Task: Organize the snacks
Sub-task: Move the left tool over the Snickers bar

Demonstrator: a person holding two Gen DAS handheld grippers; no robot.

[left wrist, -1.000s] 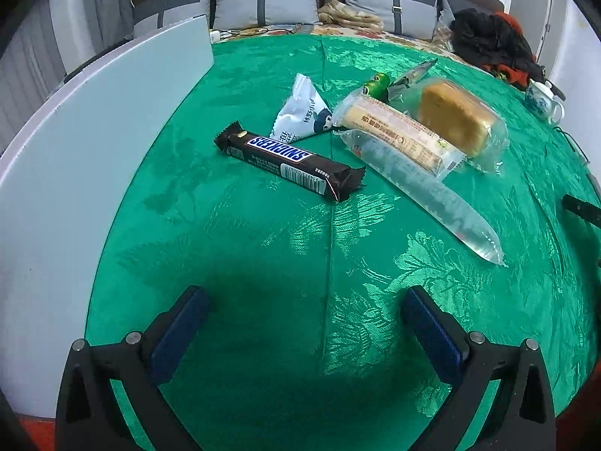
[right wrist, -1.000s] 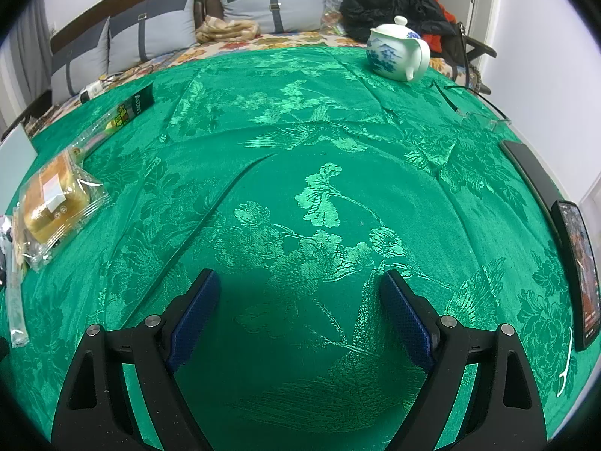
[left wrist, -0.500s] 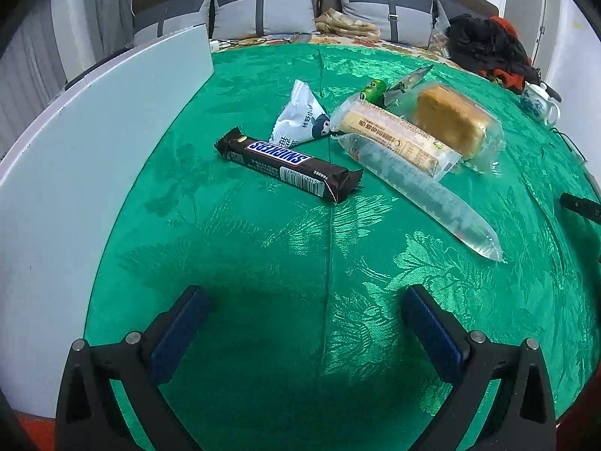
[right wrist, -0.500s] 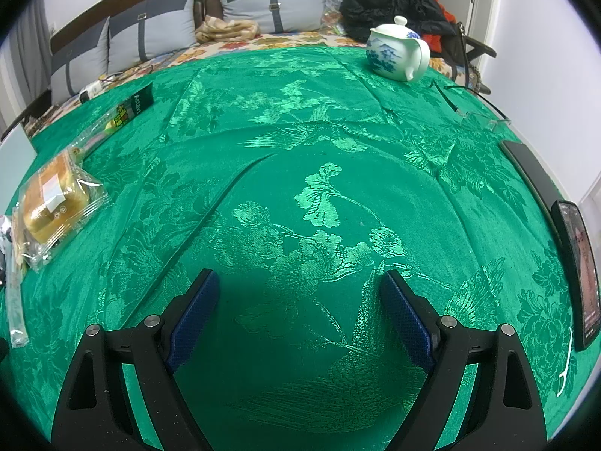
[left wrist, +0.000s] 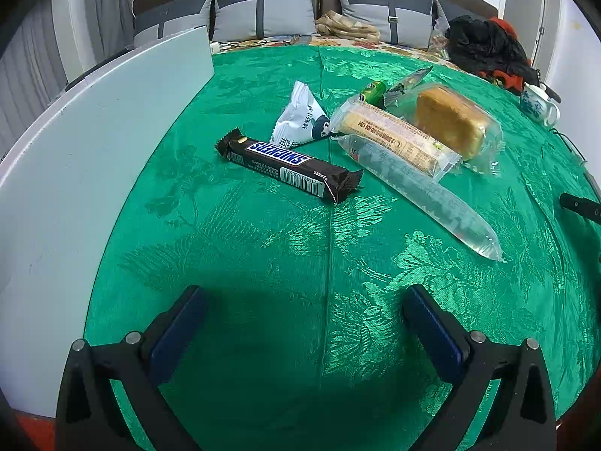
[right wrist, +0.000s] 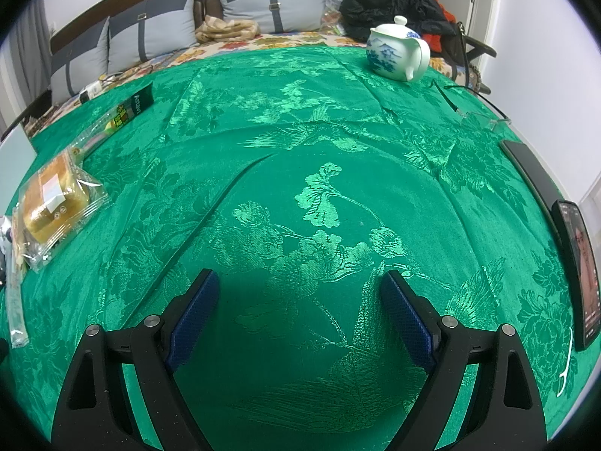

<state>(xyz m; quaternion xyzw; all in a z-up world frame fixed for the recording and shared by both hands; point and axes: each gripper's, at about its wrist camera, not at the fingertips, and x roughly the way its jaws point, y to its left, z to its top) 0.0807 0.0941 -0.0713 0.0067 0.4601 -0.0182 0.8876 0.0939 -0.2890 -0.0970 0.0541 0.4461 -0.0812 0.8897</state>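
Left gripper spread wide over green tablecloth, nothing between the pads. Ahead of it, Snickers bar; beyond that, white triangular packet; ahead-right, biscuit sleeve, clear tube, wrapped cake. Right gripper likewise parted and empty, cake far to its left, teapot far ahead

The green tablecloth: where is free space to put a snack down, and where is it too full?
Free: the cloth between the bread pack and the teapot, ahead of the right hand-held gripper; also between the Snickers bar and the left hand-held gripper. Crowded: around the biscuit pack.
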